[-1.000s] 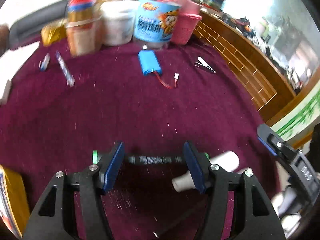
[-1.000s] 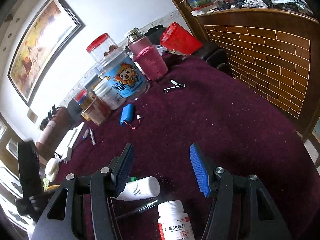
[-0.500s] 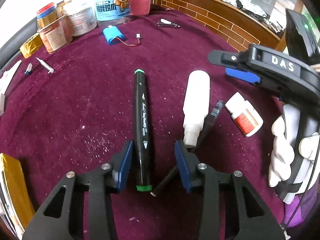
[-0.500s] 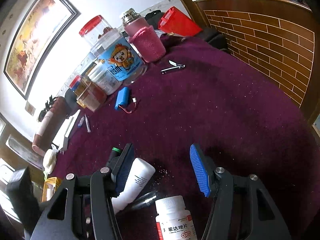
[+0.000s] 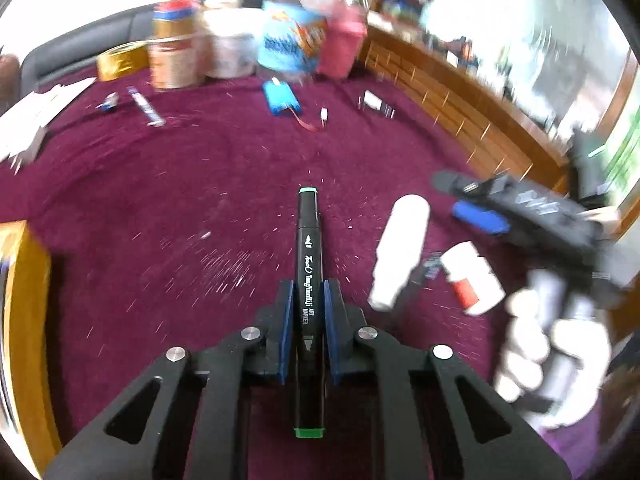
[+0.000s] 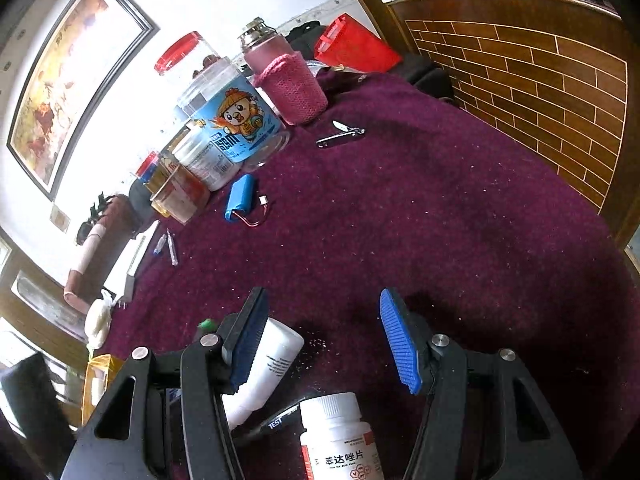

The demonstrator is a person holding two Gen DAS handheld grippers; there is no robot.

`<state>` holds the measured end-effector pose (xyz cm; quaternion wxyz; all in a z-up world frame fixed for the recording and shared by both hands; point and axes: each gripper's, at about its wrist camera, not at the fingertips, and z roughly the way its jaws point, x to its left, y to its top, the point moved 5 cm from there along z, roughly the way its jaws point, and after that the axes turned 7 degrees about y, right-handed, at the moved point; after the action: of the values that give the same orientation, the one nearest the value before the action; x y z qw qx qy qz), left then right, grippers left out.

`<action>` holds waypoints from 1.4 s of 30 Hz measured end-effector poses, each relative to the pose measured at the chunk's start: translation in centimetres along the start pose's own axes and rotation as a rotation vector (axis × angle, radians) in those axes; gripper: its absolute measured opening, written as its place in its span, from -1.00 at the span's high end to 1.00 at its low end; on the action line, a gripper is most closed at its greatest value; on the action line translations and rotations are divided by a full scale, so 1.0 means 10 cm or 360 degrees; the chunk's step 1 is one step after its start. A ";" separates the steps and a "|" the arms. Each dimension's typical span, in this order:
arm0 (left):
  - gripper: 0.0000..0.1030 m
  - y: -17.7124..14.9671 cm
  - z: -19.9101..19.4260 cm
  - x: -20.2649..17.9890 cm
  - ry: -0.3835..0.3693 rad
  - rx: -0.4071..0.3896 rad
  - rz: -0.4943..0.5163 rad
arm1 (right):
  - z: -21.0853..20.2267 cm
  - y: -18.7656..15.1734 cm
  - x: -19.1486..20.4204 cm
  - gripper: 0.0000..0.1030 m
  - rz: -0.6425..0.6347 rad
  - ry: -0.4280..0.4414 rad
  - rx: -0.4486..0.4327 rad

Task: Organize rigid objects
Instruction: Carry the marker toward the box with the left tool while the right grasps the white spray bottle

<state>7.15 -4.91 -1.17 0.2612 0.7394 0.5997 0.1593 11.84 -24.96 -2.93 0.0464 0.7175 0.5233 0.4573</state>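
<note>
Between left gripper (image 5: 307,300) pads, marker (image 5: 308,264) lengthwise.

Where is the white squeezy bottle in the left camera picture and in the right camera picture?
Left wrist view: the white squeeze bottle lies on the purple cloth, right of the black marker held by the left tongs.
Right wrist view: the same bottle lies at lower left, partly behind the right tongs.
Shared landmark: the blue battery pack.
</note>
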 end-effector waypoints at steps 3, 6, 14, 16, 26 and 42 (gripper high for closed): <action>0.77 -0.13 -0.47 0.26 -0.0141 -0.0102 -0.0173 | 0.00 -0.01 0.06 -0.02 -0.0047 0.0018 -0.0010; 0.77 -0.31 -0.99 0.50 -0.0220 -0.0222 -0.0295 | -0.02 -0.01 0.15 -0.02 -0.0136 0.0017 -0.0045; 0.76 -0.86 -1.85 1.16 -0.0213 -0.0442 -0.0468 | -0.19 -0.03 0.42 -0.02 -0.0335 -0.0089 -0.0171; 0.76 -0.95 -1.91 1.31 -0.0193 -0.0446 -0.0492 | -0.18 -0.08 0.51 -0.02 -0.0330 -0.0046 -0.0095; 0.76 -1.31 -1.85 1.89 -0.0224 -0.0439 -0.0735 | 0.53 -0.29 0.73 0.01 -0.0392 -0.0294 0.0369; 0.76 -1.65 -1.52 2.28 -0.0135 -0.0243 -0.0929 | 0.12 -0.69 1.34 0.47 -0.0372 0.0178 0.0430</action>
<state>-9.17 22.58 -0.09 0.3757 0.5199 0.7617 0.0912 8.32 -10.78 0.73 -0.0265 0.6250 0.6615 0.4136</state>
